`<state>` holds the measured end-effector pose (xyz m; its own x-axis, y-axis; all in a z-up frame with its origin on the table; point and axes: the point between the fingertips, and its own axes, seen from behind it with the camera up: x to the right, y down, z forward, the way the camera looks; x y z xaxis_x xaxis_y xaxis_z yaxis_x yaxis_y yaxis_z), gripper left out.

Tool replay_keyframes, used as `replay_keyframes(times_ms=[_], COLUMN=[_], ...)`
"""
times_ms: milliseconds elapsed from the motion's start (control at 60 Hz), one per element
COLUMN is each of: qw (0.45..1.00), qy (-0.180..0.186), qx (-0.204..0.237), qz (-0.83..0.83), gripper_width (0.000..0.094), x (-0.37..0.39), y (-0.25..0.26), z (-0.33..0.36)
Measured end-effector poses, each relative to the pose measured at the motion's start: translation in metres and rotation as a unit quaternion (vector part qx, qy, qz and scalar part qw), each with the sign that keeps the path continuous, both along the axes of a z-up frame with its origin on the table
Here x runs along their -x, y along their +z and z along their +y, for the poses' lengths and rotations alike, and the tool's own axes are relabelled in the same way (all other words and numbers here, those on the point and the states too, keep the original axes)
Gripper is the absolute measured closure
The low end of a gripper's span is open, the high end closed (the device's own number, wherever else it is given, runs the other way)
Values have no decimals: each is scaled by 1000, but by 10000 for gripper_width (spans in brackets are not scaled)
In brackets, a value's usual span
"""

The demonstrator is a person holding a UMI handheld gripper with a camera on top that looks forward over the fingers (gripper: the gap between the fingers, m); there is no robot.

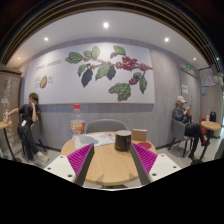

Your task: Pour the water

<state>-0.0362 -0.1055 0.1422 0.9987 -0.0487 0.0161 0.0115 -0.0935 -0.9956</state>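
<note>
A clear bottle with a red cap and orange label [77,121] stands upright at the far left of a round wooden table [108,163]. A dark cup [123,141] stands at the far right of the table, beyond my fingers. My gripper [112,160] is open and empty, its magenta pads [80,158] wide apart over the near part of the table. Nothing is between the fingers.
A grey chair [106,126] stands behind the table. A small box [139,135] and white paper [100,140] lie near the cup. A person [29,122] stands at the left, another person [182,120] sits at the right. A leaf mural covers the back wall.
</note>
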Motion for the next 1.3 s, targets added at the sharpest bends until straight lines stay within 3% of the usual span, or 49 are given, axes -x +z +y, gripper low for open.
replay_keyframes(times_ms=[117, 267, 400, 683, 733, 767, 900, 1033, 1133, 1300], qw=[1000, 998, 995, 996, 996, 997, 996, 997, 979, 868], qy=[18, 70, 99, 92, 81, 77, 78, 55, 56, 49], qx=[-6, -4, 1, -21, -23, -28, -40, -45, -40, -13], qz=[6, 10, 19, -5, -5, -5, 1, 43, 194, 495], gripper_width=[155, 157, 160, 157, 224, 418, 586, 603, 604, 605], x=[23, 76, 121, 151, 152, 152, 148, 127, 115, 76], y=[2, -6, -13, -12, -10, -8, -8, -9, -4, -11], z=[21, 55, 114, 203, 217, 224, 231, 247, 256, 279])
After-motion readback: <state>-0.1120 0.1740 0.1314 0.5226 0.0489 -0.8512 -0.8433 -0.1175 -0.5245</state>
